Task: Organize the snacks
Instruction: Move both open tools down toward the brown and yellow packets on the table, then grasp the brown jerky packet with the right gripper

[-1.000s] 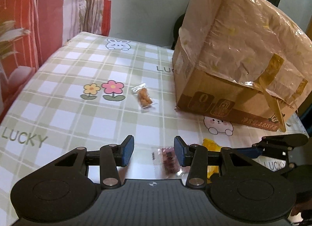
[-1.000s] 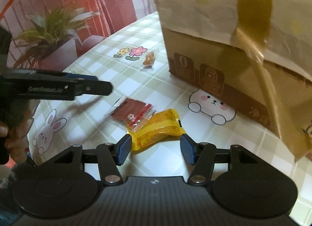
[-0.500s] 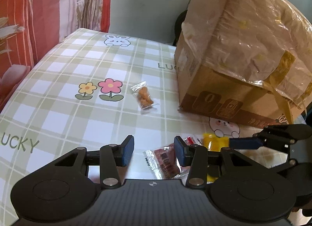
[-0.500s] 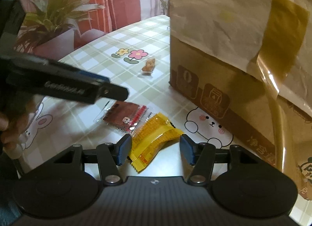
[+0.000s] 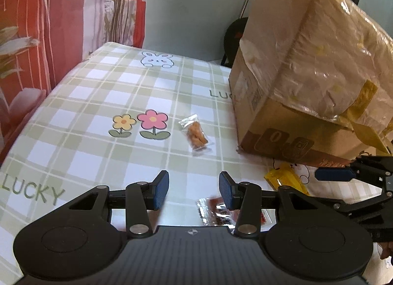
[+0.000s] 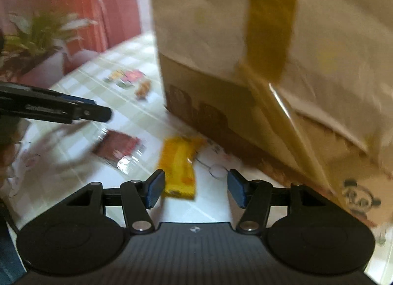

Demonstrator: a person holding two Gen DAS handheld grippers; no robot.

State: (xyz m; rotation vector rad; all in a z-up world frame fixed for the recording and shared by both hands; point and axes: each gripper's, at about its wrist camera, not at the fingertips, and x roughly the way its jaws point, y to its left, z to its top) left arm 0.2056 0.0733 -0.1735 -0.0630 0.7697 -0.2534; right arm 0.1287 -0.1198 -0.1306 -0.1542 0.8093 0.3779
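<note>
Snacks lie on the checked tablecloth [image 5: 98, 103]. The right gripper [image 6: 195, 188] has just been opening, its jaws apart and empty over the yellow packet [image 6: 179, 167]. The left gripper [image 5: 194, 190] hangs released above the red packet [image 5: 218, 213]. 1 clear bag of brown bites [image 5: 195, 134] sits farther off, near the cardboard box [image 5: 307, 76].

Left tongs [image 5: 194, 190] parted, nothing between the pads, over the green plaid-clothed table [image 5: 103, 103]. Clear packet of orange snacks [image 5: 195, 133] lies beside a taped brown cardboard box [image 5: 302, 83]. Red foil packet [image 5: 216, 213] partly behind the right finger; yellow wrapper [image 5: 285, 180] by the box.
</note>
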